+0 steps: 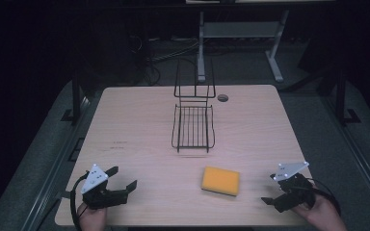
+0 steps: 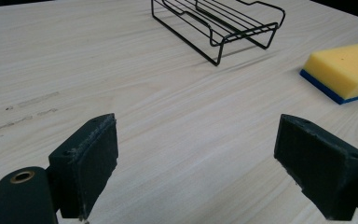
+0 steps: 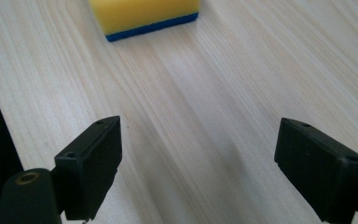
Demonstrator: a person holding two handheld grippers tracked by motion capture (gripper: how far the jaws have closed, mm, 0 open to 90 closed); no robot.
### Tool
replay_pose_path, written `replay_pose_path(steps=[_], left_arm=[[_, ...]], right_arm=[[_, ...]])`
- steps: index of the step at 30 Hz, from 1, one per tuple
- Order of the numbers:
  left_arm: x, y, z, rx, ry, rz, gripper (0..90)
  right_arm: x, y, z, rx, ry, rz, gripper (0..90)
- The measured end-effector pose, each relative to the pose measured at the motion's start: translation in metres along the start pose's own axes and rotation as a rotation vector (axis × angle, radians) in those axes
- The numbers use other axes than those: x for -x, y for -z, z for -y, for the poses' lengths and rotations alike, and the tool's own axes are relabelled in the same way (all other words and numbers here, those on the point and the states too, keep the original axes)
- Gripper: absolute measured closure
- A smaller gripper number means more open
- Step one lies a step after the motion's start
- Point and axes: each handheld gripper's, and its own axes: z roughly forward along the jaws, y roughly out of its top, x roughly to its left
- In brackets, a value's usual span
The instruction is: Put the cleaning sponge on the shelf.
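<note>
Pale wood table [image 1: 139,120], yellow sponge [image 1: 220,180] with blue underside lying flat, left gripper [image 1: 123,179] and right gripper [image 1: 269,189] both spread apart

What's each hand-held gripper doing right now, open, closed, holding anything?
Left hand-held gripper: open, holding nothing, above the table.
Right hand-held gripper: open, holding nothing, pointed toward the sponge.

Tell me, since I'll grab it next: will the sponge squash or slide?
The sponge looks like soft yellow foam, so it probably squashes and weighs little. It lies flat, blue layer down, on the smooth table, so a push likely slides it.
</note>
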Motion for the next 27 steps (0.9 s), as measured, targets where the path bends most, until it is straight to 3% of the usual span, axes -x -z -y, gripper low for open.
replay_pose_path(steps=[10, 19, 27], left_arm=[[-0.003, 0.002, 0.001, 0.007, 0.010, -0.001, 12.8], [-0.001, 0.002, 0.000, 0.008, 0.001, 0.006, 12.8], [0.000, 0.001, 0.000, 0.006, 0.002, 0.012, 12.8]], right_arm=[[-0.004, -0.001, -0.012, -0.018, 0.039, -0.016, 14.7], [-0.011, -0.005, -0.040, -0.044, 0.124, -0.039, 14.7], [-0.012, -0.007, -0.052, -0.061, 0.147, -0.057, 14.7]])
